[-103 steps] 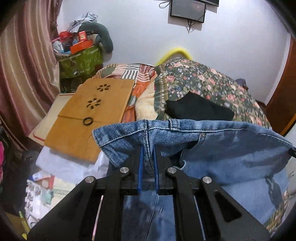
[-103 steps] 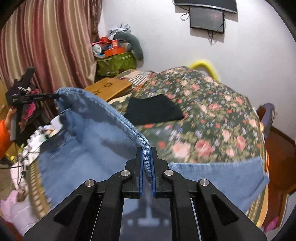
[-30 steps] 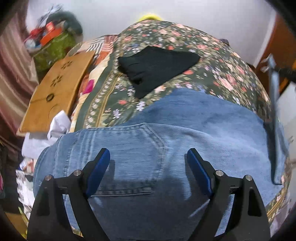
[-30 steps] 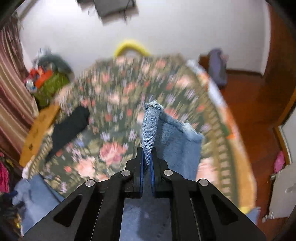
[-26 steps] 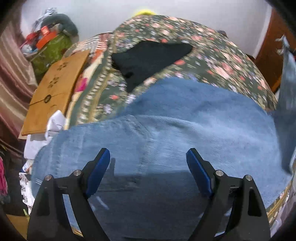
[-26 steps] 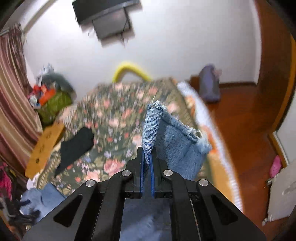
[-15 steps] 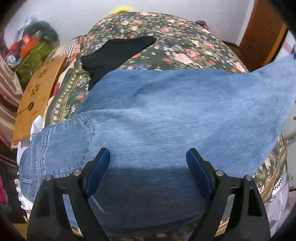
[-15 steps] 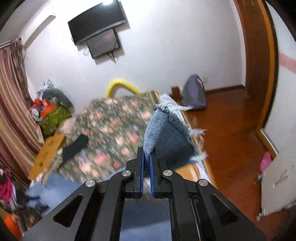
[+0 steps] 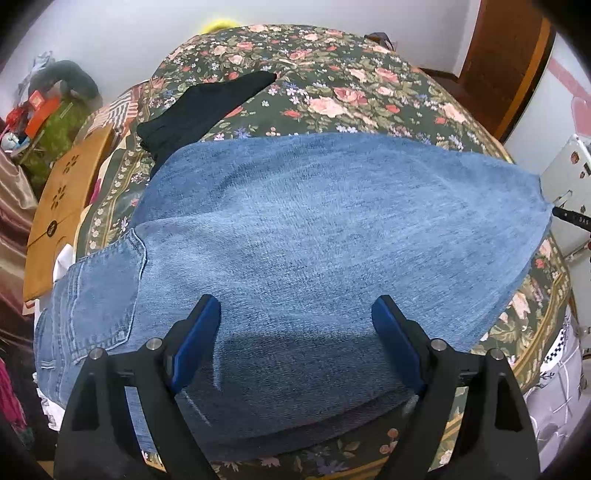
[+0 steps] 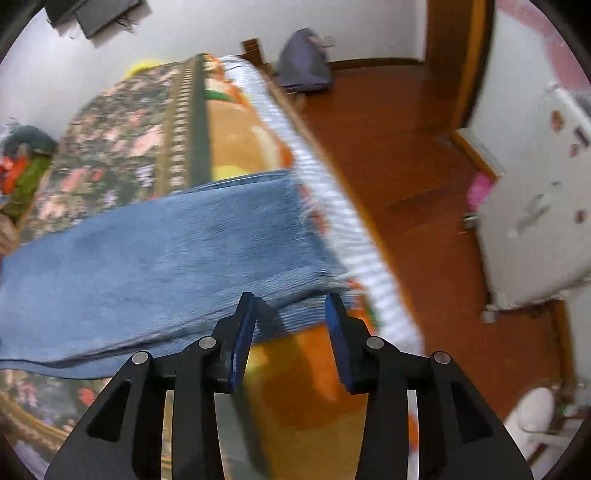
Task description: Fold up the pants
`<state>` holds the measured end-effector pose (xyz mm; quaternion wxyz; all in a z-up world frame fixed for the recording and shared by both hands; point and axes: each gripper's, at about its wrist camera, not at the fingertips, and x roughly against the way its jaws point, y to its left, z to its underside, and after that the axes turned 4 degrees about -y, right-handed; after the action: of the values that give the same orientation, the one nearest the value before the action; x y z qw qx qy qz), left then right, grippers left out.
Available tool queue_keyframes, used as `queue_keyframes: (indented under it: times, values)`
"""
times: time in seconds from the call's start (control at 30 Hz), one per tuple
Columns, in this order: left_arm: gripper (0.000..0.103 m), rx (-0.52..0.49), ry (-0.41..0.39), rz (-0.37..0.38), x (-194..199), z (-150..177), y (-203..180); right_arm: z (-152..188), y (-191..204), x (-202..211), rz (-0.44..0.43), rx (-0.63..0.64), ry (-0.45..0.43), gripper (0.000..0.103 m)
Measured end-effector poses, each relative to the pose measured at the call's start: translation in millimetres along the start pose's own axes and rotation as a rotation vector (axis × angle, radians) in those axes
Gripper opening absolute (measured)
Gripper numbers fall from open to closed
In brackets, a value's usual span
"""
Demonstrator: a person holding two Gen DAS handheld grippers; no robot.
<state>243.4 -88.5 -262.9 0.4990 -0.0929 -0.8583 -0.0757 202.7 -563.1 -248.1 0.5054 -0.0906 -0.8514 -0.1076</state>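
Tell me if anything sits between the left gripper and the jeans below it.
Nothing visible does. The left gripper hangs open directly over the jeans, which lie spread on the floral bedspread. The black garment lies at their far edge, well clear of the gripper's path down.

Home bedroom: floral bedspread (image 9: 369,92) on bed, wood floor (image 10: 406,155), wall-mounted TV (image 10: 99,14).

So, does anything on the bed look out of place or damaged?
Mostly tidy. The jeans lie flat, folded lengthwise, but their hem is frayed and reaches the bed's edge. A black garment lies loose beside them, partly under the denim.
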Motion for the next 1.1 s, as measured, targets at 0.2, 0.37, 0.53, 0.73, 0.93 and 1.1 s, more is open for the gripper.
queue_keyframes:
  times: [0.2,0.37,0.53,0.73,0.93,1.1]
  values:
    - [0.085,0.082,-0.108,-0.002,38,-9,35,-25,30,53,-0.058,0.070,-0.113,0.039]
    - [0.085,0.157,-0.179,-0.097,72,-12,96,-40,111,85,-0.181,0.192,-0.211,0.043]
    - [0.085,0.257,-0.181,-0.177,87,3,172,-33,198,96,-0.318,0.336,-0.244,0.049]
    - [0.085,0.338,-0.130,-0.257,72,23,258,-25,302,79,-0.460,0.481,-0.206,0.049]
    - [0.085,0.441,-0.041,-0.231,29,43,326,-18,409,43,-0.537,0.632,-0.129,0.049]
    - [0.085,0.470,0.014,-0.171,-3,69,343,-13,481,-3,-0.585,0.680,-0.003,0.049]
